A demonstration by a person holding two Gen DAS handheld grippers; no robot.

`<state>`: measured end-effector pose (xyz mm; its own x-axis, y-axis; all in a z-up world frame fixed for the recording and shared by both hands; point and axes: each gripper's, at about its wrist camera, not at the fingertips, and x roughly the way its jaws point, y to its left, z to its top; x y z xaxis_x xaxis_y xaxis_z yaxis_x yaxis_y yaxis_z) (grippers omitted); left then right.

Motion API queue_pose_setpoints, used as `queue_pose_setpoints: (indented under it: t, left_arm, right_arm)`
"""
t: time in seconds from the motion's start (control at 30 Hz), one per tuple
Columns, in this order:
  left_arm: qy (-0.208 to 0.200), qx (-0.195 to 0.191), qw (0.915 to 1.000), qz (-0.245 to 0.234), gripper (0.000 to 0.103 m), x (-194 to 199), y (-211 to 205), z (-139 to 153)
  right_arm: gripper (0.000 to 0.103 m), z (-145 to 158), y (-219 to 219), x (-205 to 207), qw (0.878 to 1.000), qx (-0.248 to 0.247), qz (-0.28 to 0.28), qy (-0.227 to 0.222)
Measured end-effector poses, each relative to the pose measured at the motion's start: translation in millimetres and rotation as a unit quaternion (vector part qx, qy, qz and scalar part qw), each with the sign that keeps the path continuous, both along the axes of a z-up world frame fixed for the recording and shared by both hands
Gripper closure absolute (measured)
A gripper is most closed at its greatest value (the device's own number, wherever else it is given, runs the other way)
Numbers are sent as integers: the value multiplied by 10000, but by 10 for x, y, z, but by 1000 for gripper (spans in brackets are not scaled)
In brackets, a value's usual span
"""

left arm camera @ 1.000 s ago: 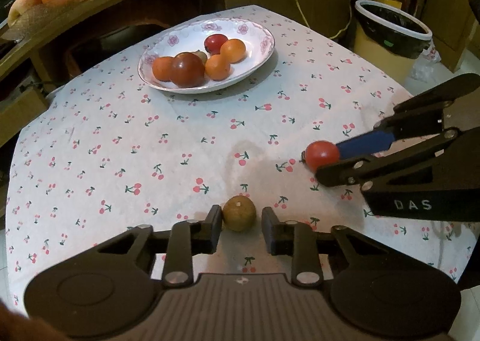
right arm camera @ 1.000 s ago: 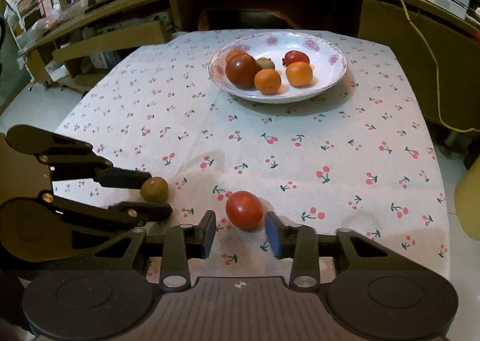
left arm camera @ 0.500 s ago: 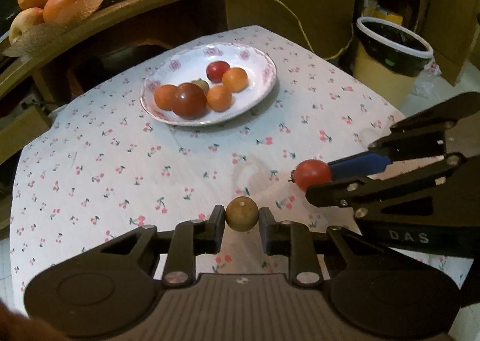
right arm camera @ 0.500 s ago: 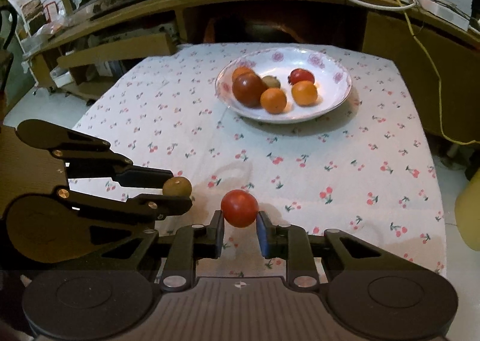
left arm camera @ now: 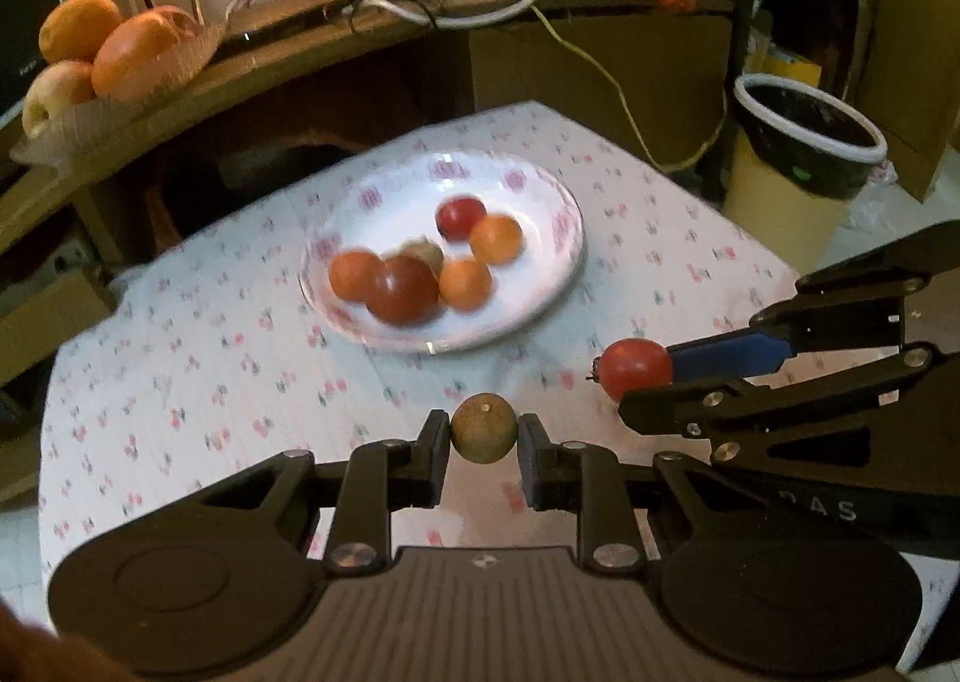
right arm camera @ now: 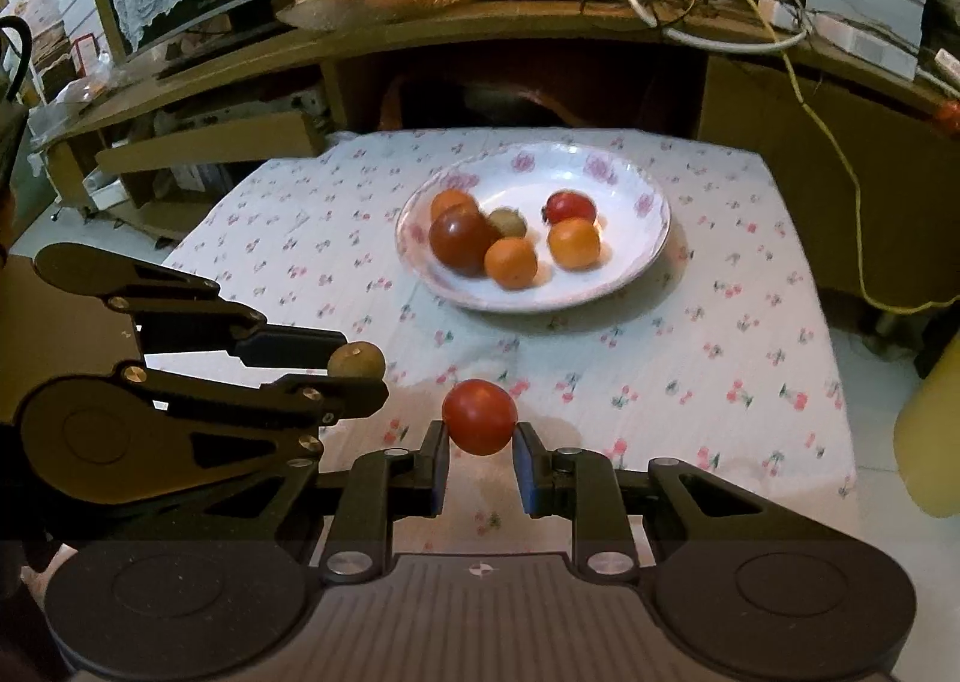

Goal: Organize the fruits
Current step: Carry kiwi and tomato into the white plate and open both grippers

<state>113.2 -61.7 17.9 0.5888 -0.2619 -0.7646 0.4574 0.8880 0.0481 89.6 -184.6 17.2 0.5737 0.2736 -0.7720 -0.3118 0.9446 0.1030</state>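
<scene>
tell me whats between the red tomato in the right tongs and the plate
Only bare cherry-print tablecloth lies between the red tomato and the plate, seen in the right wrist view.

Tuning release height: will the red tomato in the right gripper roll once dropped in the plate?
Probably: the red tomato looks round and smooth. The plate is shallow, so its rim and the fruit in it should stop it. The right gripper pinches only its sides; likely squashable.

My right tool (right arm camera: 479, 445) grips red tomato (right arm camera: 479, 415) above the worktop (right arm camera: 690, 358); left tool (right arm camera: 354, 367) clamps brown fruit (right arm camera: 356, 359); plate (right arm camera: 636, 268) ahead holds six fruits.
</scene>
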Motion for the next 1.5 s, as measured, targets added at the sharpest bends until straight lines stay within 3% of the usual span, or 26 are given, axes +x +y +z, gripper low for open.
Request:
queue_pose_setpoints:
  t: [0.13, 0.23, 0.77, 1.5]
  left_arm:
    - [-179, -138, 9997, 103, 73, 198, -13, 122]
    - [-362, -28, 9993, 110, 73, 346, -48, 170]
    - [-342, -16, 9993, 124, 73, 1071, -157, -13]
    - [-173, -72, 9994, 302, 72, 1411, -122, -215]
  right_arm:
    - [78, 70, -41, 159, 9998, 78, -132, -121]
    - [77, 80, -27, 284, 9997, 97, -172, -162]
    - [77, -30, -108, 947, 9987, 35, -462, -217]
    - [72, -152, -123, 1265, 9984, 37, -548, -151]
